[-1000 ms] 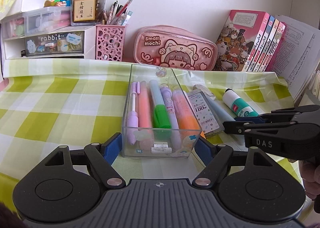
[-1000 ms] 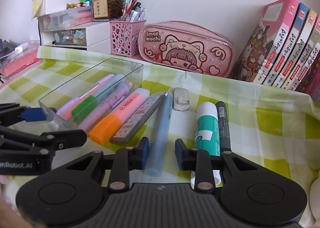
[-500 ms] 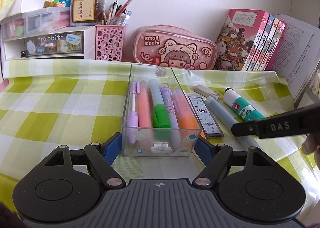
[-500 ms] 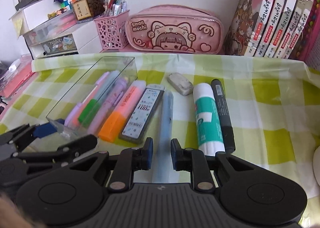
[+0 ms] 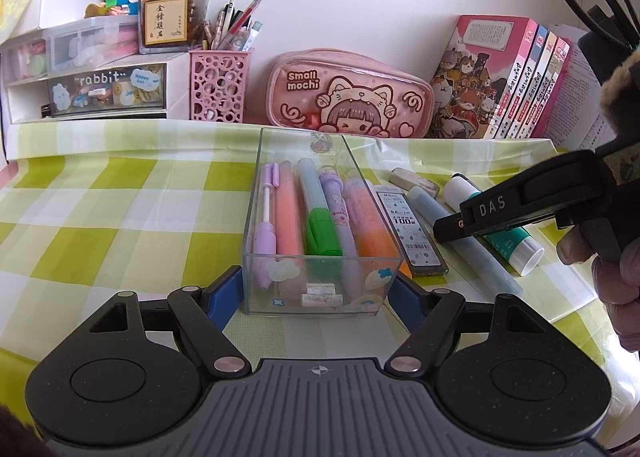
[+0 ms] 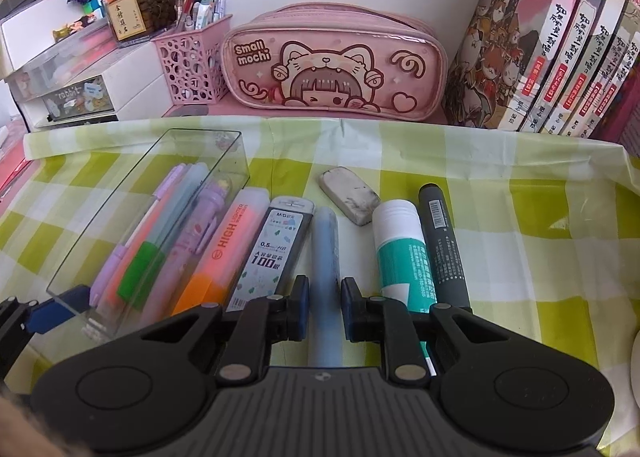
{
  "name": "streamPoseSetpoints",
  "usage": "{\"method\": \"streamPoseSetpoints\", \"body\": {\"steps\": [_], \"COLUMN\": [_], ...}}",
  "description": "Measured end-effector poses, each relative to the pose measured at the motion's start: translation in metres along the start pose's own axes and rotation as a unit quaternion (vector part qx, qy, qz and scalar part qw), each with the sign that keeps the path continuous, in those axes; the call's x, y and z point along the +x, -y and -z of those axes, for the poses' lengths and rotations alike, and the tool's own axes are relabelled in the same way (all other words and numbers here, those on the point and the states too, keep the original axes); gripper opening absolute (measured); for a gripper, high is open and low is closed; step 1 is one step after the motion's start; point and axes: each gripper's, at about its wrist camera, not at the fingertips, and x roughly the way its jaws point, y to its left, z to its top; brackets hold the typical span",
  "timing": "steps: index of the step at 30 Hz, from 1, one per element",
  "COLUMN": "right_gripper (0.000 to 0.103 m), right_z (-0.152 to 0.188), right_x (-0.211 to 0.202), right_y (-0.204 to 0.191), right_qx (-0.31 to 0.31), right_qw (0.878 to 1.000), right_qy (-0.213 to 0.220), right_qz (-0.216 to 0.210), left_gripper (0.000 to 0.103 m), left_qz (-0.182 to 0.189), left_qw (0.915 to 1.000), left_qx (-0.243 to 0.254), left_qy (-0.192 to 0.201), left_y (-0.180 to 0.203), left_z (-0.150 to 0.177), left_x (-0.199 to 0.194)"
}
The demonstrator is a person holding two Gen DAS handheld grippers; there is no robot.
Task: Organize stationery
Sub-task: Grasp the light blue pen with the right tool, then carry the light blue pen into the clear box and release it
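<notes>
Along the back of the desk, covered in a green-and-white checked cloth, a pink "Small mochi" pencil pouch is lying between a pink perforated pen cup and a row of upright pink-spined books; white drawer units are standing at the far left.

The left gripper is sitting with its jaws spread to either side of the near end of the clear plastic organizer box, blue pads just beside its walls — whether they are pressing it cannot be told. Inside the box, pastel highlighters are lying lengthwise.

To the right of the box, loose on the cloth, an orange highlighter is lying against the box wall, then a flat pencil-lead case, a pale blue pen, a white-and-green glue stick and a dark grey marker, with a smudged white eraser beyond them.

The right gripper is straddling the blue pen, jaws partly spread with a gap on each side. The lead case and glue stick are crowding its flanks.

Compared with half a second ago, the right gripper is sitting lower and further along the pen, and in the left view it is now tilted steeply down over the pen; the left gripper and box are unchanged.
</notes>
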Motion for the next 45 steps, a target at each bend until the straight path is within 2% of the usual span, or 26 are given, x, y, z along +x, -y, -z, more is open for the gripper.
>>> {"method": "streamPoseSetpoints", "body": {"steps": [5,9,19,27,34,45], "right_gripper": [0.040,0.039,0.040,0.040,0.040,0.040], "right_z": [-0.005,-0.011,-0.031,-0.043,-0.054,-0.069], "right_x": [-0.006,-0.016,-0.039,-0.033,-0.011,0.021], "right_y": [0.024,0.034,0.034,0.016,-0.004,-0.028], "right_qx": [0.085,0.125,0.165,0.192,0.217,0.218], "right_qw": [0.995,0.989,0.977,0.963,0.953,0.955], "right_qy": [-0.011,-0.013,0.002,-0.027,-0.059,-0.084], "right_qz": [-0.048,-0.083,-0.132,-0.188,-0.205,-0.180], "left_gripper": [0.076,0.077,0.077,0.076,0.076,0.076], "left_qz": [-0.001,-0.001,0.000,0.001,0.000,0.000], "left_qw": [1.0000,1.0000,1.0000,1.0000,1.0000,1.0000], "left_qx": [0.002,0.007,0.007,0.003,0.002,0.002], "left_qy": [-0.001,-0.002,-0.003,-0.001,0.000,0.000], "left_y": [0.001,0.002,0.002,0.001,0.001,0.001], "left_z": [0.000,0.000,0.000,-0.001,-0.001,-0.001], "left_x": [0.000,0.001,0.001,0.001,0.000,0.000]}}
